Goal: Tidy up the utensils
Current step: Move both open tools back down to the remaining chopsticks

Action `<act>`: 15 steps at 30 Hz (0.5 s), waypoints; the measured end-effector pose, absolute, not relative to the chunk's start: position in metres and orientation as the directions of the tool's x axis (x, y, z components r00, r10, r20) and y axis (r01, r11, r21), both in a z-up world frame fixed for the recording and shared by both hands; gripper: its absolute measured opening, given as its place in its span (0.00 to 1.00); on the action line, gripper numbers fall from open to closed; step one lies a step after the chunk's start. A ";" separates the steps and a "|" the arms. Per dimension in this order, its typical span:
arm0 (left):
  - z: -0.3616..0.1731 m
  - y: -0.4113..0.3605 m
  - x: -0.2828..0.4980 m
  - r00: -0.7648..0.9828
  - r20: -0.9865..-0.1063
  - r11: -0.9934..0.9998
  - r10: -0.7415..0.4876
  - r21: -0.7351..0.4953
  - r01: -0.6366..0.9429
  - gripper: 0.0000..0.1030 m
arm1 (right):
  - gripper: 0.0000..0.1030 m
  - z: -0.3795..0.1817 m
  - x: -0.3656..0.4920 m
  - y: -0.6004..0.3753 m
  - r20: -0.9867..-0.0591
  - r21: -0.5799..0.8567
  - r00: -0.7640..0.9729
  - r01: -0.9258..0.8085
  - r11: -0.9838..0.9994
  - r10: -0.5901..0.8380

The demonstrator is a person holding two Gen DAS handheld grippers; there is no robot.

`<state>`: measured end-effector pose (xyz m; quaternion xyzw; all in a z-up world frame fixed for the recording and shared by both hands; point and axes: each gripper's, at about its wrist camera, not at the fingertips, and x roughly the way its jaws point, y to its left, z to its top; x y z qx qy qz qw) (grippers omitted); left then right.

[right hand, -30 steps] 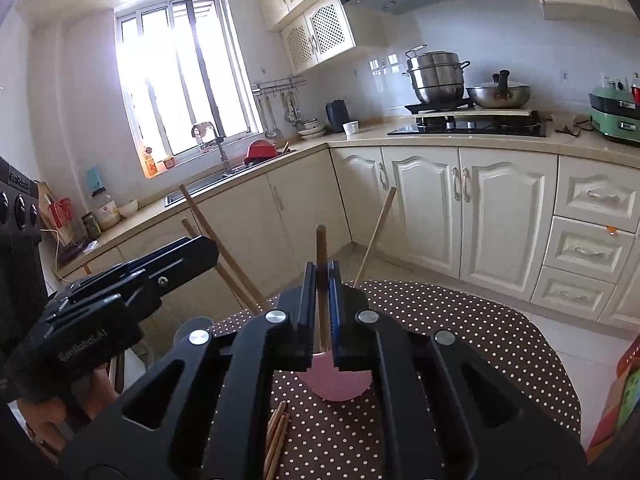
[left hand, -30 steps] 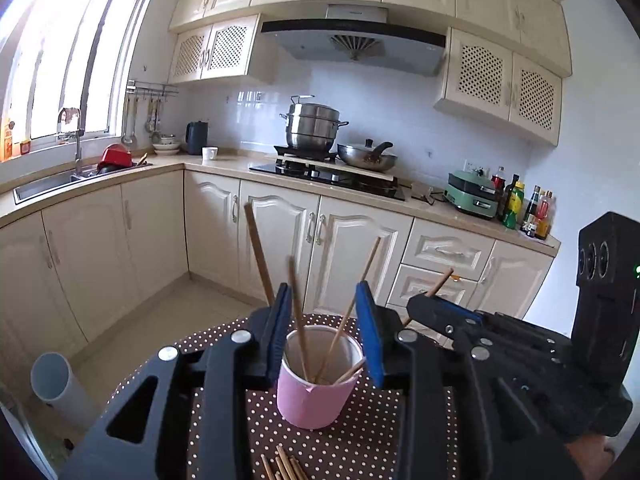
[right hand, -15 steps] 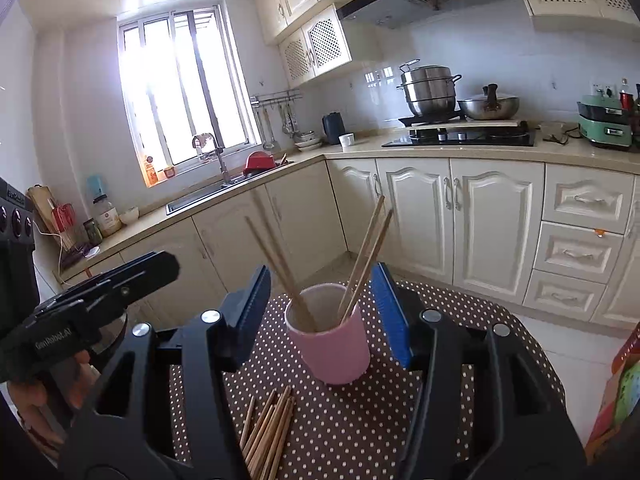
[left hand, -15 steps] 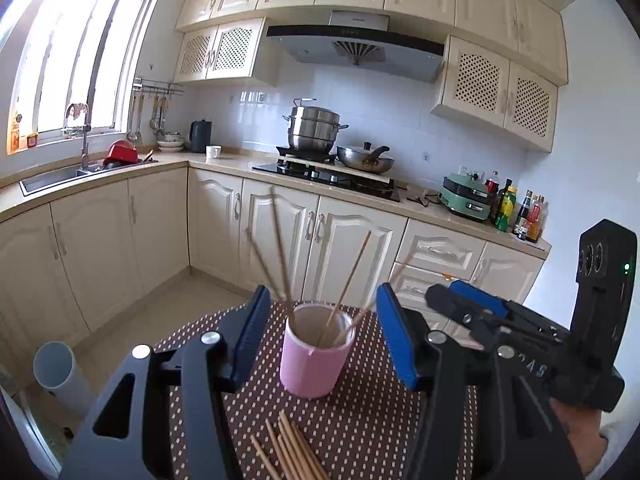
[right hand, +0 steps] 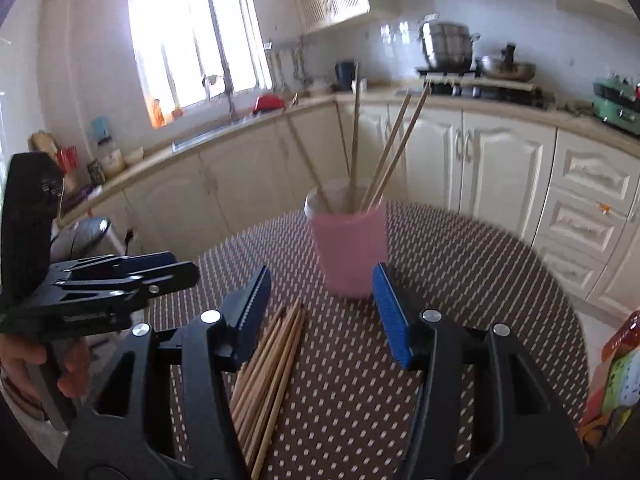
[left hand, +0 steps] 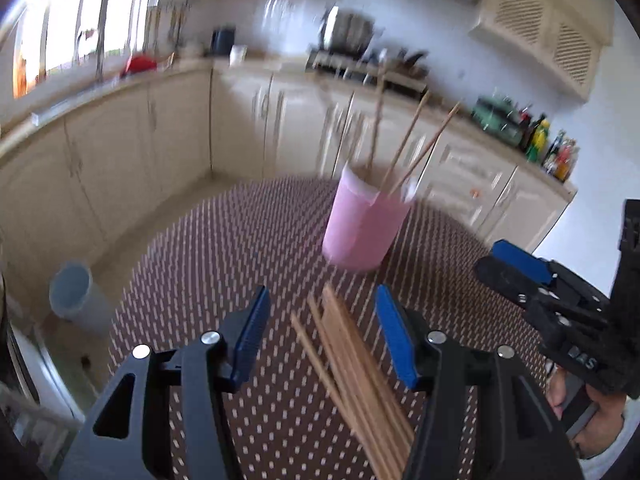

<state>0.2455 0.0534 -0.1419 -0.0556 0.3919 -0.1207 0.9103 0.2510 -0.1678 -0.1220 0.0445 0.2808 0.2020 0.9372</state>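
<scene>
A pink cup (left hand: 362, 228) (right hand: 350, 250) stands on the brown dotted tablecloth and holds several wooden chopsticks (right hand: 384, 156) that lean outward. A bundle of loose chopsticks (left hand: 356, 372) (right hand: 268, 368) lies flat on the cloth in front of the cup. My left gripper (left hand: 322, 336) is open and empty, hovering over the loose bundle. My right gripper (right hand: 322, 312) is open and empty, just short of the cup, with the bundle under its left finger. Each gripper shows at the side of the other's view.
The round table (right hand: 500, 280) has the dotted cloth to its edge. A grey bin (left hand: 74, 292) stands on the floor at left. Cream kitchen cabinets (right hand: 500, 176) run behind. A colourful packet (right hand: 616, 380) lies at the table's right edge.
The right gripper opened and let its chopstick drop into the cup. Both grippers pulled back from the cup and tilted down toward the loose bundle. The left view is blurred from motion.
</scene>
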 end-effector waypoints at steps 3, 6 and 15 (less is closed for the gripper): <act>-0.169 0.063 0.256 0.582 -0.762 0.958 -0.283 -0.256 0.131 0.53 | 0.51 -0.140 0.253 -0.161 -0.565 0.201 0.720 -0.354 0.913 0.404; -0.189 0.068 0.257 0.542 -0.783 0.948 -0.307 -0.303 0.099 0.53 | 0.51 -0.154 0.256 -0.155 -0.610 0.198 0.684 -0.357 0.913 0.400; -0.226 0.057 0.275 0.455 -0.835 0.946 -0.308 -0.320 0.051 0.27 | 0.51 -0.191 0.267 -0.141 -0.709 0.208 0.583 -0.363 0.908 0.396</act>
